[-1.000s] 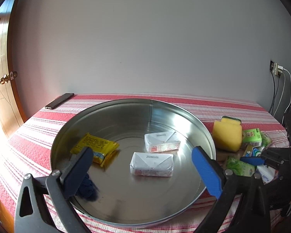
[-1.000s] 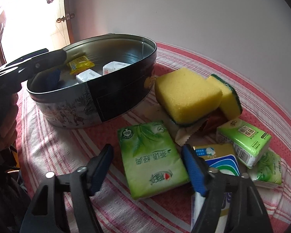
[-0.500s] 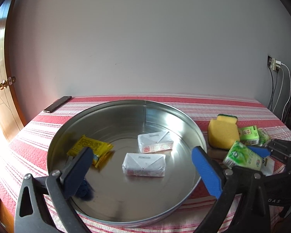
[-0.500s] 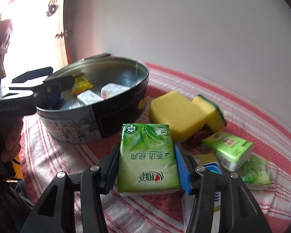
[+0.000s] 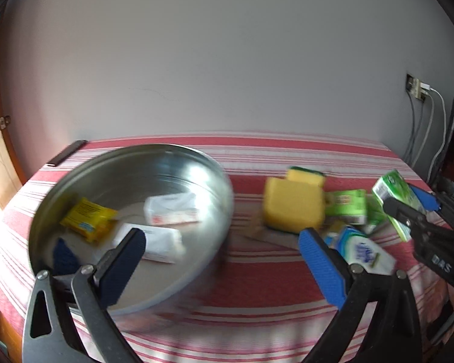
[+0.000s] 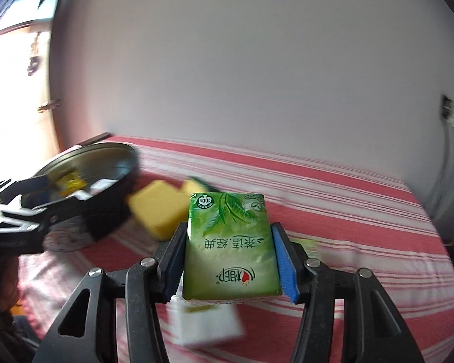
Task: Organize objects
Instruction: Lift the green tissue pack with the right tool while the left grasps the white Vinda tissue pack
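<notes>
My right gripper [image 6: 228,257] is shut on a green tissue pack [image 6: 230,242] and holds it lifted above the striped cloth; the pack also shows in the left wrist view [image 5: 393,199] at the far right. My left gripper [image 5: 224,260] is open and empty, over the near right rim of the round metal tin [image 5: 54,205]. The tin holds a yellow packet [image 5: 87,222] and two white packs [image 5: 171,208]. A yellow sponge [image 5: 293,208] lies right of the tin, with more green packs [image 5: 345,205] and a blue-white pack [image 5: 363,251] beside it.
A dark phone [image 5: 66,157] lies at the table's far left corner. A wall socket with cables [image 5: 420,87] is at the right. The red striped tablecloth [image 5: 257,278] covers the table. A wooden door [image 6: 42,109] stands at the left.
My right gripper has lifted the green tissue pack higher off the cloth. My left gripper has swung right, so the tin has shifted to the left of its view. Both views are motion-blurred.
</notes>
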The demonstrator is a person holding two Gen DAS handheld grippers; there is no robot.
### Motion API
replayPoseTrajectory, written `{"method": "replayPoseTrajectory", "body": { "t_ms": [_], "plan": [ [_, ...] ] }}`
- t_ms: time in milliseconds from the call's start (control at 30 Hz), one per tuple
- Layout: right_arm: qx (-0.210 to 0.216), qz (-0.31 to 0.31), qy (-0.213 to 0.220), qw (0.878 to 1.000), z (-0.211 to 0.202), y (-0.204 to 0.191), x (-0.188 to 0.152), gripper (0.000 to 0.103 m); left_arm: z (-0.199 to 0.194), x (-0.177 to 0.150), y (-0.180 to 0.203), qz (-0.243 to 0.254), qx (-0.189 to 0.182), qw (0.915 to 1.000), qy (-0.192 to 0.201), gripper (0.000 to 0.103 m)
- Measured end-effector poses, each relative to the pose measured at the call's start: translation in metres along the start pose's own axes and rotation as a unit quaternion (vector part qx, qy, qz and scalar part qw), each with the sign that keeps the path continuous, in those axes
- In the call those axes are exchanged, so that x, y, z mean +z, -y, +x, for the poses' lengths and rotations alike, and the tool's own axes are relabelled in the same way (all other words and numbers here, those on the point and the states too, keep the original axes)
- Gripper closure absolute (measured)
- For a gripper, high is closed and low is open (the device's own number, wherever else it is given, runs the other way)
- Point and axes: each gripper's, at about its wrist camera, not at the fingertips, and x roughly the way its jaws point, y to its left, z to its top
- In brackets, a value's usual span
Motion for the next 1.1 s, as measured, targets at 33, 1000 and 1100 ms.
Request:
{"method": "replayPoseTrajectory", "body": {
  "t_ms": [33,1000,1100],
  "plan": [
    [-0.009,0.006,0.001,1.000,-0.001,0.008,-0.002,0.048,0.000,0.000,0.008,0.003,-0.002,1.0000,-0.001,0.000],
    [-0.039,0.059,0.026,0.997,0.002,0.079,-0.009,0.047,0.071,-0.019,0.138,0.010,0.020,0.9897,-0.141,0.000],
    [-0.034,0.068,0.028,0.997,0.001,0.083,-0.010,0.047,0.073,-0.020,0.118,-0.018,0.020,0.9878,-0.153,0.000]
  ]
}}
